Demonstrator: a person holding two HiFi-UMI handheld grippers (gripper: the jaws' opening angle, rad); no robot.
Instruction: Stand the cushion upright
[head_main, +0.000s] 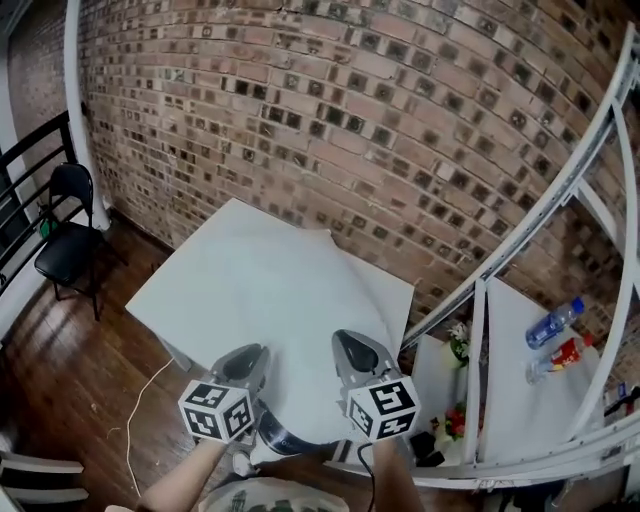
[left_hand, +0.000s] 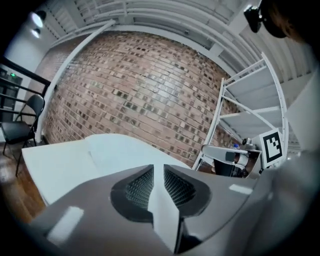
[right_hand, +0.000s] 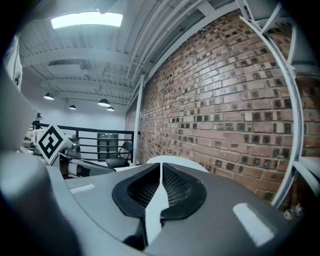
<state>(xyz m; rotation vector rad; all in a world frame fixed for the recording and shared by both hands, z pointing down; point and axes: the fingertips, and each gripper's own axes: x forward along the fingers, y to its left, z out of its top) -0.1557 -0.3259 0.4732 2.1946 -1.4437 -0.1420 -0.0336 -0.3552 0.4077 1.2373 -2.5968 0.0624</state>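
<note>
A big white surface (head_main: 262, 292) fills the middle of the head view in front of the brick wall. In the left gripper view a flat white slab (left_hand: 127, 146), which may be the cushion, lies on its far part, over a nearer white top (left_hand: 52, 170). In the right gripper view only a rounded white edge (right_hand: 176, 161) shows above the jaws. My left gripper (head_main: 250, 352) (left_hand: 158, 167) hovers at the near edge, its jaws a crack apart with nothing between them. My right gripper (head_main: 350, 342) (right_hand: 160, 165) is beside it, shut and empty.
A brick wall (head_main: 330, 110) stands close behind. A black chair (head_main: 63, 245) and a white pole (head_main: 78, 110) are at the left, beside a black railing. A white shelf frame (head_main: 540, 215) with bottles (head_main: 555, 322) and flowers (head_main: 460, 345) is at the right. A cable (head_main: 140, 415) lies on the wooden floor.
</note>
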